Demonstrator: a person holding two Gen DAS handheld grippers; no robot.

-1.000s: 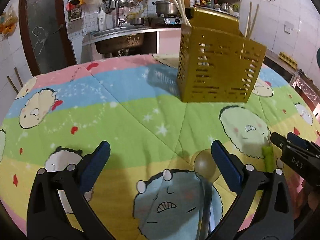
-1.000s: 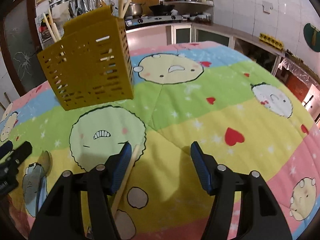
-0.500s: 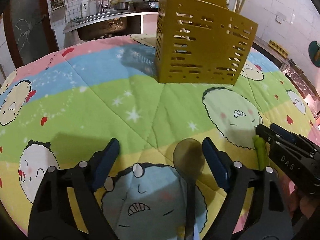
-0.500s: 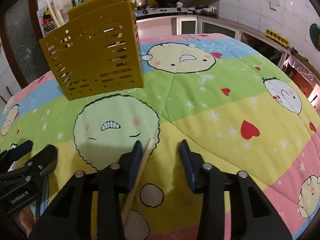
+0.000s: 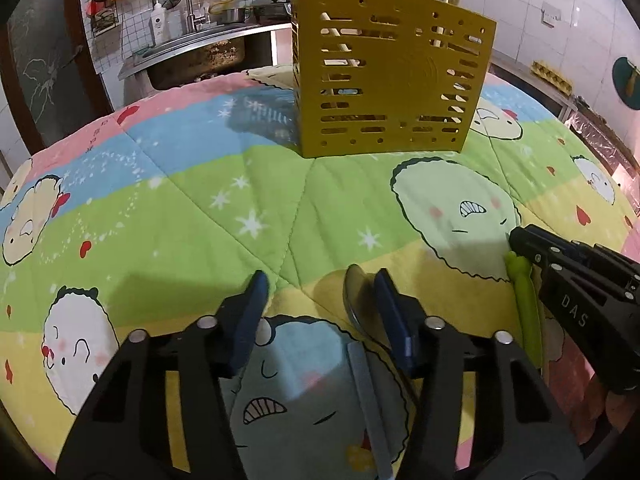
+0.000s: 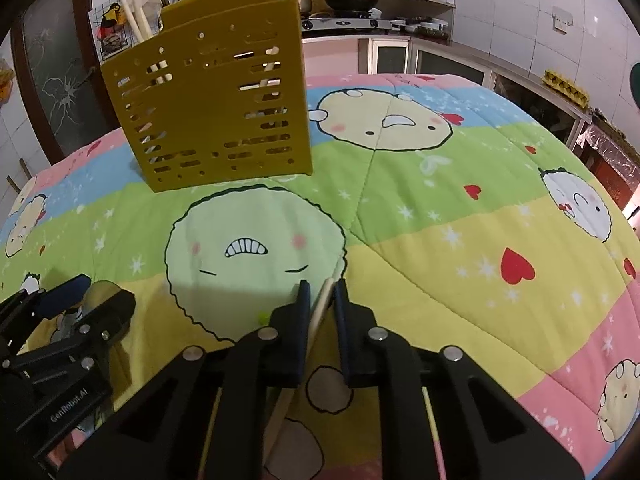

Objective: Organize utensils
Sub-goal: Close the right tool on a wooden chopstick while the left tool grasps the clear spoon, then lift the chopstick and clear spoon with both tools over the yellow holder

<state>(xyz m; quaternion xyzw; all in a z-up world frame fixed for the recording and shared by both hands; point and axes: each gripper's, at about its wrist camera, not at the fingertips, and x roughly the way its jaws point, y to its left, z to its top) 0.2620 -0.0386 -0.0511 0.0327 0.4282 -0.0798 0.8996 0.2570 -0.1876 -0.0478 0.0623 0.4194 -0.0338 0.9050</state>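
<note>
A metal spoon point(image 5: 356, 300) lies on the quilt between the closing jaws of my left gripper point(image 5: 324, 300). Its bowl rests against the right finger while the left pad stands clear of it. My right gripper point(image 6: 322, 300) has its jaws closing onto a pale wooden chopstick point(image 6: 323, 304), with both pads against it. A green utensil point(image 5: 524, 304) lies beside the right gripper point(image 5: 520, 240), partly under it. The yellow slotted holder point(image 5: 388, 80) stands upright at the back with several chopsticks in it. It also shows in the right wrist view point(image 6: 216, 108), as does the left gripper point(image 6: 90, 298).
A bright cartoon-print quilt point(image 5: 200, 200) covers the round table. Beyond it are a steel sink point(image 5: 192, 60) with hanging kitchen tools, a stove with pots point(image 6: 348, 12), and tiled walls. The two grippers sit close together near the table's front.
Both grippers' jaws have narrowed. The left one shifted until the spoon sat against its right finger. The right one closed from wide apart onto the chopstick, staying in place.
</note>
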